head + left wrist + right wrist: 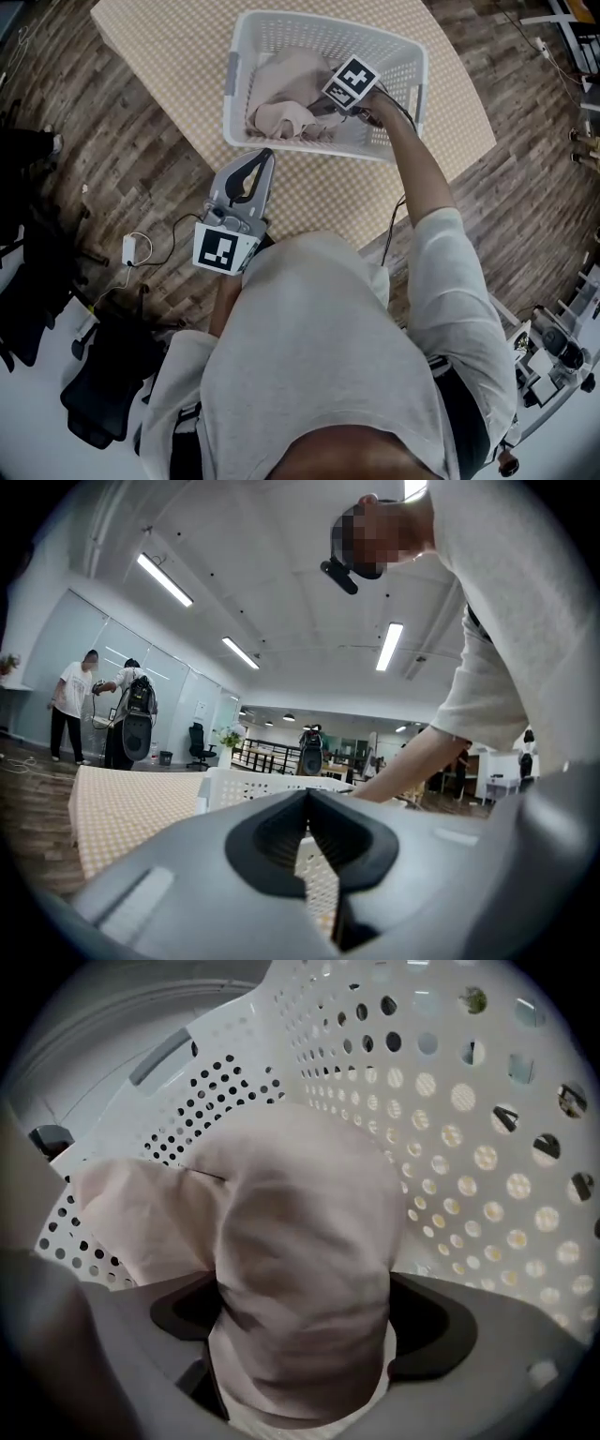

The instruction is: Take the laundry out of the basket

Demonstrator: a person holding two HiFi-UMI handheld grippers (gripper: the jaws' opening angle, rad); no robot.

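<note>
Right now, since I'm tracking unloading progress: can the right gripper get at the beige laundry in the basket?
Probably yes: the right gripper is inside the basket, jaws apart, with a fold of the beige laundry between them and nothing blocking.

A checkered surface (159, 47) sits on the wooden floor (112, 159) (white adapter (129, 249) nearby), black chair (103, 384) beside.

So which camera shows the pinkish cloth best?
The right gripper view: the pinkish cloth fills it, bunched between the open tongs. The head view shows it smaller, lying in the basket. The left gripper view shows only the basket's outside.
</note>
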